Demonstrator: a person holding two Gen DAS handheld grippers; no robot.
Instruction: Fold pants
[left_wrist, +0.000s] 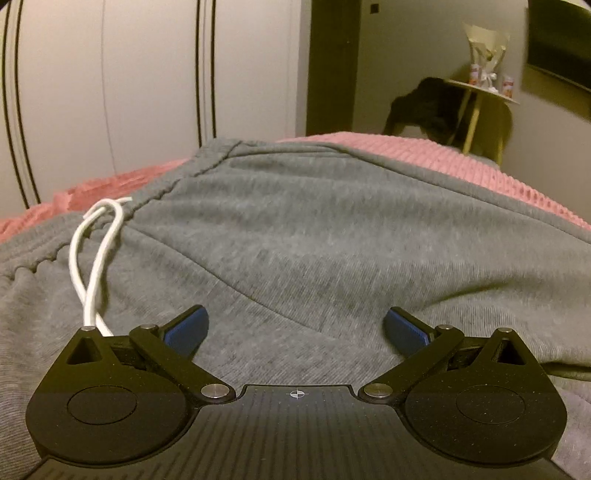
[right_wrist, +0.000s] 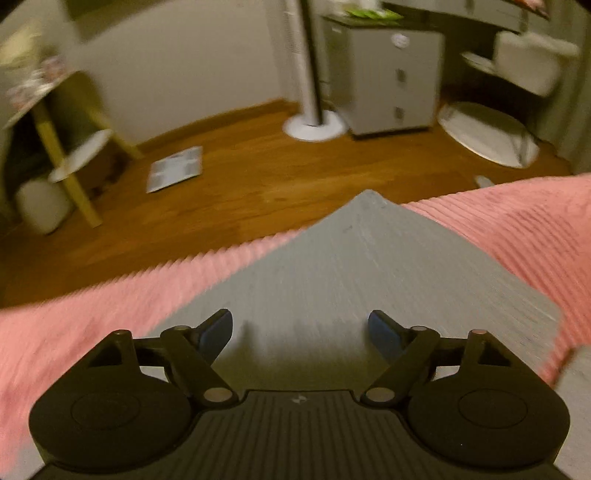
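Grey sweatpants (left_wrist: 295, 229) lie on a pink ribbed bedspread (left_wrist: 461, 162). In the left wrist view the waistband runs along the upper left and a white drawstring (left_wrist: 92, 258) loops down over the cloth. My left gripper (left_wrist: 295, 326) is open, low over the upper part of the pants, holding nothing. In the right wrist view a grey leg end (right_wrist: 354, 266) lies flat, its corner pointing toward the bed edge. My right gripper (right_wrist: 300, 330) is open just above it, empty. This view is motion blurred.
The bedspread (right_wrist: 110, 314) ends at a wooden floor (right_wrist: 277, 173) with a paper (right_wrist: 175, 173), a white fan base (right_wrist: 314, 127) and a drawer unit (right_wrist: 391, 81). A yellow side table (left_wrist: 480, 96) and a dark chair (left_wrist: 424, 107) stand beyond the bed. A white wardrobe (left_wrist: 110, 92) is behind.
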